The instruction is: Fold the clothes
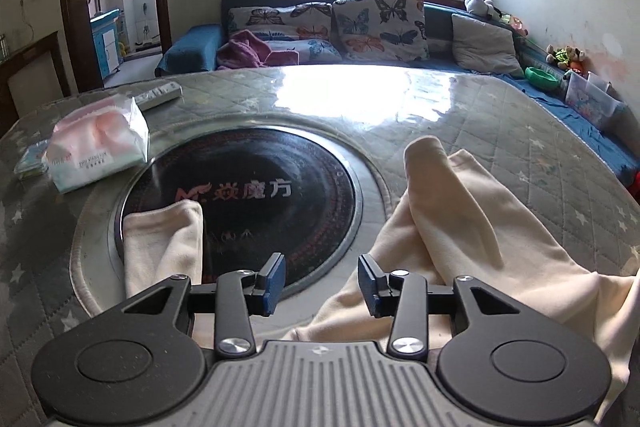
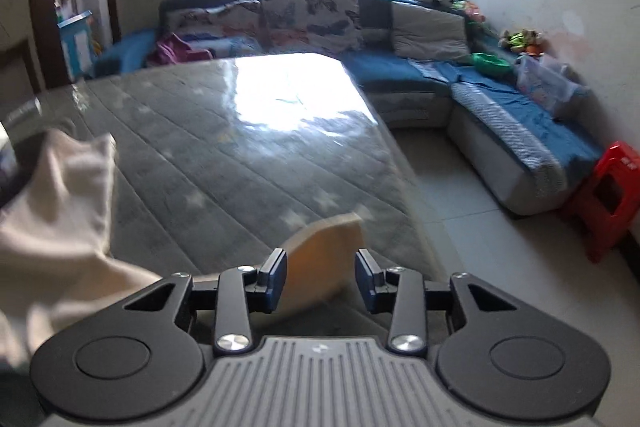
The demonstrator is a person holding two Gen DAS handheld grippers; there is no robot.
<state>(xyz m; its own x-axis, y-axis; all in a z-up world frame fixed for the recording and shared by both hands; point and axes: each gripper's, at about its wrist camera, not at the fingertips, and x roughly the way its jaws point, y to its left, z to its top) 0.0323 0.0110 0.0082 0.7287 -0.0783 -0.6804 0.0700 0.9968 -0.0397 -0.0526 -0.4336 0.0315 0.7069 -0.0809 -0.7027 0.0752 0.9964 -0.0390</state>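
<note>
Living room w/ a blue corner sofa (image 1: pixel 192 51) under the window; in front, a big tabletop (image 1: pixel 520 131) w/ a grey star-quilted cover under clear film, and a round black cooker plate (image 1: pixel 256 195) set in its middle.

Far left on the tabletop: tissue pack (image 1: pixel 100 143), w/ a remote (image 1: pixel 158 95) just behind it.

Left hand-held gripper (image 1: pixel 321 283): jaws apart, nothing between them. It hangs over the near rim of the black plate. The cream garment (image 1: pixel 460 239) lies unfolded and rumpled. One narrow strip (image 1: pixel 164 247), prob. a sleeve or leg, lies just left of this gripper over the plate's near-left edge, long axis running near-to-far. The main bulk sits to its right, w/ a raised fold pointing far-right.

Right hand-held gripper (image 2: pixel 321 281): jaws also apart, holding nothing. An end of cream cloth (image 2: pixel 324 259) shows between and just beyond the fingers, by the tabletop's near-right edge; can't tell if it touches the pads. View is blurred. The garment's bulk (image 2: pixel 60 219) lies off to this gripper's left.

Judgement: fold not begun. Each gripper is nearest its own end of the garment, left to the strip, right to the cloth end, so likely each takes its side.
</note>
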